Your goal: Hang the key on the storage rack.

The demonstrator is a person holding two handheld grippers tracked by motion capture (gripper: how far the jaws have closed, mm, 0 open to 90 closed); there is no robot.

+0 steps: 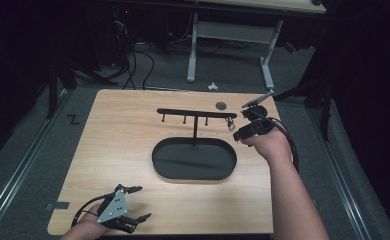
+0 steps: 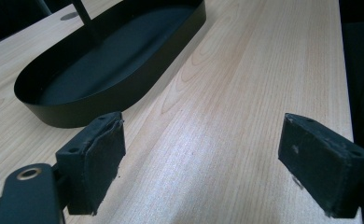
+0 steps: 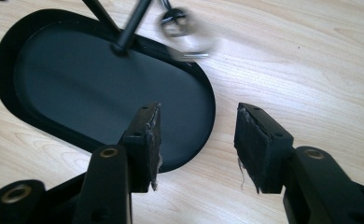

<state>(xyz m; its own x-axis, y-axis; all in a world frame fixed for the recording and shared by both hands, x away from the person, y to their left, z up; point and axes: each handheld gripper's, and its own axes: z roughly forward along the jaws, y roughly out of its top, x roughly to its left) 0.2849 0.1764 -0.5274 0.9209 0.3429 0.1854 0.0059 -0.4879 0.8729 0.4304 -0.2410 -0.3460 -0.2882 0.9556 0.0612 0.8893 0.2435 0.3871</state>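
A black stand (image 1: 195, 116) rests on the light wooden table (image 1: 118, 150), slightly right of centre. It consists of an oval tray base (image 1: 160, 161) with a low upright wall, a thin vertical post rising from the far rim of the tray, and a horizontal bar across the top of the post. Short pegs hang from the underside of the bar. The finish is matt black throughout, and the tray floor is bare.

A small silver ring (image 1: 231, 123) hangs at the right end of the bar. In the right gripper view the ring (image 3: 182, 29) is blurred, so its form cannot be read in detail; it sits beyond the tray's far end.

The right gripper (image 1: 244, 131) is held above the table just beside the bar's right end, close to the ring. Its jaws stand apart with nothing between them; its own view shows the tray rim (image 3: 207, 100) below the gap.

The left gripper (image 1: 138, 202) lies near the front left edge of the table, well apart from the stand. Its jaws are spread wide and hold nothing; bare wood shows between them, with the tray (image 2: 82, 109) ahead.

A small dark disc (image 1: 221, 105) lies on the table behind the bar.
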